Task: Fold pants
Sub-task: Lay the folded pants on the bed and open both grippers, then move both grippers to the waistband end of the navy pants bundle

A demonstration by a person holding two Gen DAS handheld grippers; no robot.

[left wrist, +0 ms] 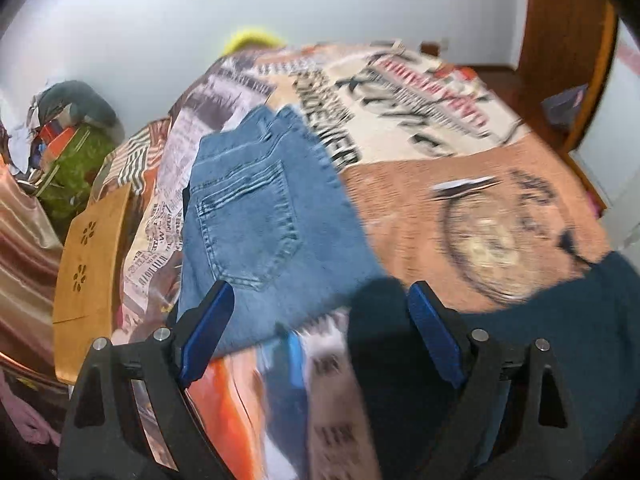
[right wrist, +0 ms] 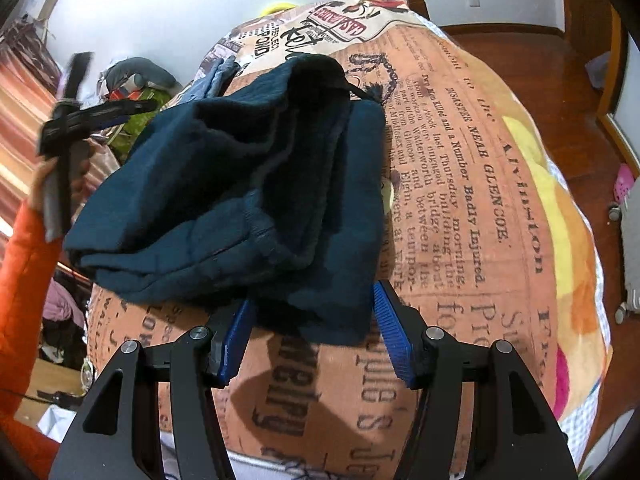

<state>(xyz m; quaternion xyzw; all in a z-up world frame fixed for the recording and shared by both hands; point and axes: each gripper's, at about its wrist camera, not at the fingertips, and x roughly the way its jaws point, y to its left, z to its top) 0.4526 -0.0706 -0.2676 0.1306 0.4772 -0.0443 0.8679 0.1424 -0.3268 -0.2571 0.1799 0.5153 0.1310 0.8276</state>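
In the right wrist view the right gripper (right wrist: 314, 334) is tilting steeply down at the bottom centre of the frame, its blue pads (right wrist: 394, 336) standing partly apart on either side of the near edge of the folded dark teal pants (right wrist: 236, 204); whether the pads are pressing that edge I cannot tell; the pants are lying bunched in thick layers on the newspaper-print blanket (right wrist: 460, 200), filling the middle of the frame; at the far left a hand (right wrist: 60, 176) in an orange sleeve (right wrist: 22, 264) is gripping the handle of the left gripper (right wrist: 108, 110), which is pointing toward the centre, apart from the pants. In the blurred left wrist view the left gripper (left wrist: 320, 344) is angling down with its fingers spread wide and nothing between them; folded blue jeans (left wrist: 264, 216) are lying on the blanket (left wrist: 460, 216) just beyond the left pad, in the centre left of the frame; the teal pants (left wrist: 560, 340) are showing at lower right; a wooden stool (left wrist: 88, 264) is standing at the left edge beside the bed.
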